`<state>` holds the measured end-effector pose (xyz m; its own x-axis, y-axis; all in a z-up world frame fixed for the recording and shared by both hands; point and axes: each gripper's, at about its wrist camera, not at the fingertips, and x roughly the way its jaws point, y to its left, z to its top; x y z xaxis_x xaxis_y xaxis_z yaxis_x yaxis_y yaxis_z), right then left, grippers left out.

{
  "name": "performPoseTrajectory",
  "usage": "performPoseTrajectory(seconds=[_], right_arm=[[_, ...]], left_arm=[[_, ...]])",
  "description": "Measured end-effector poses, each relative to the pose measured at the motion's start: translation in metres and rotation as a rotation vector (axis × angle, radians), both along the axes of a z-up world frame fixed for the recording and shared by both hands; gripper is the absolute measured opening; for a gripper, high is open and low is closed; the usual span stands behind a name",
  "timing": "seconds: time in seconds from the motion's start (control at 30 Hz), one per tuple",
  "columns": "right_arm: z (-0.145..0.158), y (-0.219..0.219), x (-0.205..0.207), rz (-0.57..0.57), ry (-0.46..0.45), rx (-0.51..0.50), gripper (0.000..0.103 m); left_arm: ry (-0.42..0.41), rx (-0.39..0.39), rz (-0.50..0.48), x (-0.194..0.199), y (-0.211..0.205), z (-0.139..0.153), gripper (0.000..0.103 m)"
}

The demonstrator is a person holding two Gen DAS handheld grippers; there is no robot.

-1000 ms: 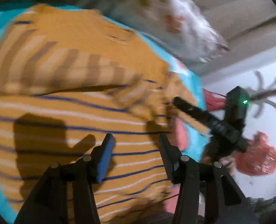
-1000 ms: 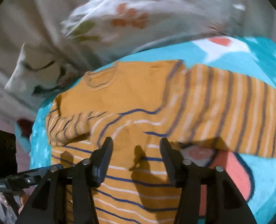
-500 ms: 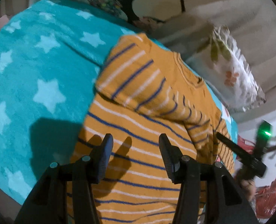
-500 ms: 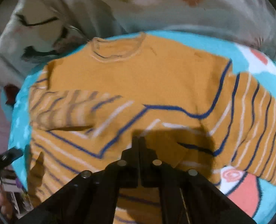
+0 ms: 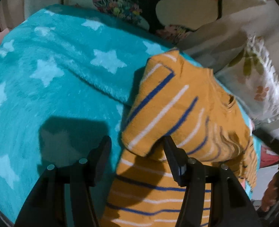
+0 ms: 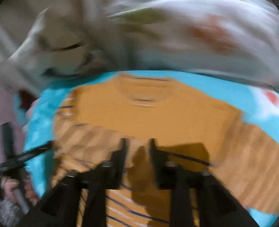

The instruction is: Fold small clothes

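The striped sweater (image 5: 179,113) lies on the star blanket (image 5: 50,79), collar toward 12 o'clock. The left claw (image 5: 137,149) is spread, its right finger under the folded sleeve at 1 o'clock. The right claw (image 6: 137,147) is parted, cloth between its fingers; contact is blurred. The left claw is nearer the sleeve.

We hold our left gripper (image 5: 136,148) low with its jaws spread wide. Our right gripper (image 6: 137,147) shows blurred, jaws parted by a narrow gap, nothing clearly pinched between them.
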<state>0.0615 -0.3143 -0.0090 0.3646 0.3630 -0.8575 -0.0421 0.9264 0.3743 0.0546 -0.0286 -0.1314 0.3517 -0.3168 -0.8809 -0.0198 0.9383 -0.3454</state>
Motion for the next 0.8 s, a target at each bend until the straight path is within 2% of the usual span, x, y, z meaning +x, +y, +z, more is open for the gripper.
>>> performPoseTrajectory(seconds=[0.07,0.13,0.2,0.27,0.37,0.43,0.47,0.53,0.63,0.73,0.8], right_arm=[[-0.007,0.039,0.029,0.069,0.019,0.096,0.050],[-0.020,0.075,0.057,0.112,0.050,0.125,0.052],[-0.036,0.107,0.082,0.141,0.069,0.088,0.056],[-0.059,0.132,0.106,0.148,0.114,0.064,0.056],[-0.083,0.153,0.122,0.164,0.175,0.040,0.055],[-0.089,0.164,0.120,0.212,0.212,0.073,0.010],[-0.086,0.171,0.119,0.224,0.217,0.038,0.004],[-0.068,0.189,0.121,0.263,0.135,-0.082,0.004],[-0.051,0.215,0.140,0.258,0.013,-0.218,0.004],[-0.055,0.241,0.156,0.238,-0.083,-0.362,0.004],[-0.061,0.248,0.159,0.247,-0.050,-0.369,0.004]], left_arm=[[0.009,0.004,-0.010,0.004,0.001,-0.008,0.056],[0.001,-0.005,-0.030,0.006,0.002,-0.010,0.056],[-0.013,-0.002,-0.055,0.009,0.002,-0.008,0.056],[-0.014,-0.001,-0.071,0.011,0.004,-0.009,0.056],[-0.018,-0.006,-0.096,0.013,0.005,-0.010,0.056],[-0.022,-0.017,-0.109,0.012,0.008,-0.010,0.056],[-0.025,-0.021,-0.114,0.012,0.009,-0.011,0.056],[-0.031,-0.021,-0.131,0.011,0.012,-0.011,0.056],[-0.036,-0.016,-0.150,0.009,0.014,-0.012,0.056],[-0.031,-0.008,-0.166,0.011,0.013,-0.012,0.056],[-0.026,-0.004,-0.178,0.013,0.010,-0.012,0.056]])
